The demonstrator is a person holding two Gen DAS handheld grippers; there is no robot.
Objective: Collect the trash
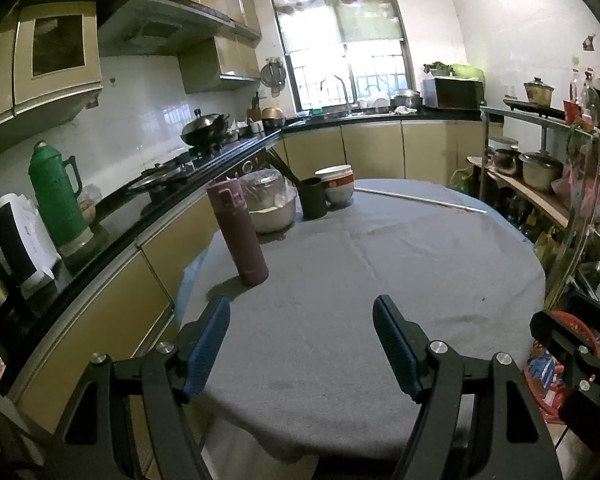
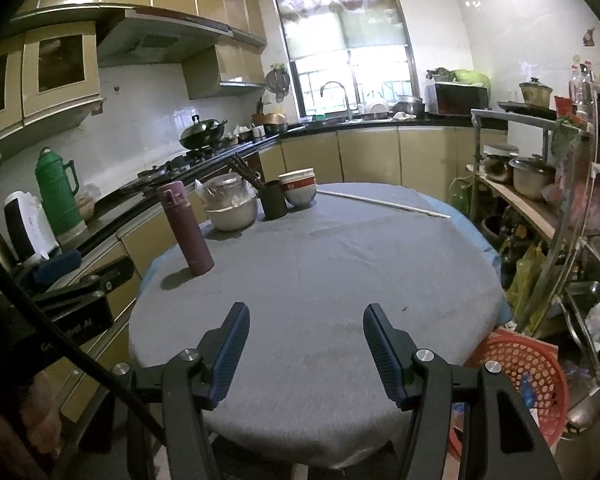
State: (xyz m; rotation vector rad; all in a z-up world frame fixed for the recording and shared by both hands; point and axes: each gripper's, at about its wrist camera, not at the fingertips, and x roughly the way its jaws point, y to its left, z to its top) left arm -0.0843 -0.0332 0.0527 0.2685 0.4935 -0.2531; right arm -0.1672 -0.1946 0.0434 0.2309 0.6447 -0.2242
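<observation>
flask, basket, no legible writing

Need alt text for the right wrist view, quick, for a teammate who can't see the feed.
The right tongs hang open and empty over a round table under a grey cloth. At its far side stand a purple flask, a covered pot, a dark chopstick cup and stacked bowls. A red mesh basket sits low right.
</observation>
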